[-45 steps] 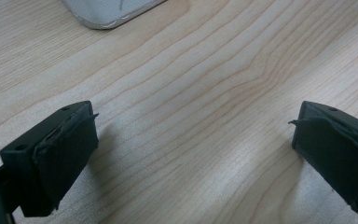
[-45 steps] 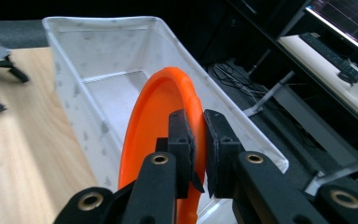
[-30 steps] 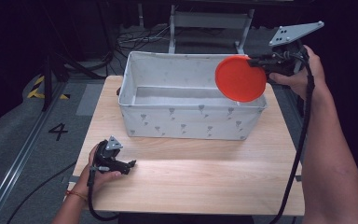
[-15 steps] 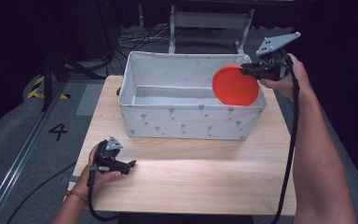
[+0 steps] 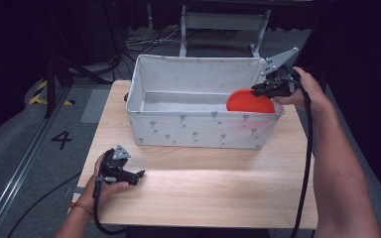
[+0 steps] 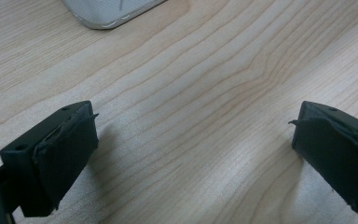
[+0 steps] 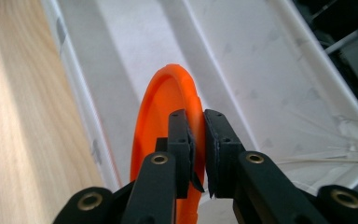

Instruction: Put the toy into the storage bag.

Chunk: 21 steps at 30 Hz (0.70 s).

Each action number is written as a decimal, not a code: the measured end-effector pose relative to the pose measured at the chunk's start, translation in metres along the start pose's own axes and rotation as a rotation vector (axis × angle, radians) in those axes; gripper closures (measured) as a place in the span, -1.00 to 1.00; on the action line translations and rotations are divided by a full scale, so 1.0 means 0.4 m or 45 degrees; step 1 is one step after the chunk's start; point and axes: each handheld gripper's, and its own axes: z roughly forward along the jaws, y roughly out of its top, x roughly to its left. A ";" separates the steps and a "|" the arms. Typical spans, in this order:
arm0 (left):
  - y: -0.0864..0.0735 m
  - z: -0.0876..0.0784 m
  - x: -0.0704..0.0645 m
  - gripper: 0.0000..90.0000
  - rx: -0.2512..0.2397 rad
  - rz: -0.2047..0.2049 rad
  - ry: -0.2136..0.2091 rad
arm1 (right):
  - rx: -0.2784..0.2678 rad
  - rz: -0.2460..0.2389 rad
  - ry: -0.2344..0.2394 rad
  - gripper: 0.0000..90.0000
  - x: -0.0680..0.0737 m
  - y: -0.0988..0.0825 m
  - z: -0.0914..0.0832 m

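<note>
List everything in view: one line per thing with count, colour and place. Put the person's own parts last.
Plate: one, orange, held on edge at the right end of the bin, lowered partly inside it.
Bin: one, white fabric with small grey marks, on the far half of the table, open on top.
Table: one, light wood, under everything.
Floor marking "4": one, black on grey floor, left of the table.
Metal frame: one, grey, behind the bin.
Left hand-held gripper: one, black, resting on the table's near left part, jaws wide apart with nothing between them.
Right hand-held gripper: one, black, at the bin's right end, shut on the plate's rim.
Forearms: two, entering from the bottom edge.
</note>
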 end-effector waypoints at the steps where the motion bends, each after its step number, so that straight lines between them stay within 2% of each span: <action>1: 0.000 0.000 0.000 -0.99 0.001 0.001 0.000 | 0.029 -0.009 0.016 0.81 0.002 0.001 0.007; 3: 0.000 0.000 0.000 -0.99 0.000 0.000 0.000 | 0.075 -0.029 0.040 0.81 0.006 0.004 0.017; 4: 0.000 0.000 0.000 -0.99 0.000 0.000 0.000 | 0.075 -0.029 0.040 0.81 0.006 0.004 0.017; 5: 0.000 0.000 0.000 -0.99 0.000 0.000 0.000 | 0.112 -0.046 0.076 0.81 0.008 0.006 0.029; 7: 0.000 0.000 0.000 -0.99 0.000 0.000 0.000 | 0.124 -0.055 0.084 0.81 0.009 0.007 0.032; 12: 0.000 0.000 0.000 -0.99 0.000 0.000 0.000 | 0.217 -0.094 0.155 0.80 0.021 0.027 0.059; 21: 0.000 0.000 0.000 -0.99 0.000 0.000 0.000 | 0.368 -0.146 0.214 0.79 0.031 0.050 0.103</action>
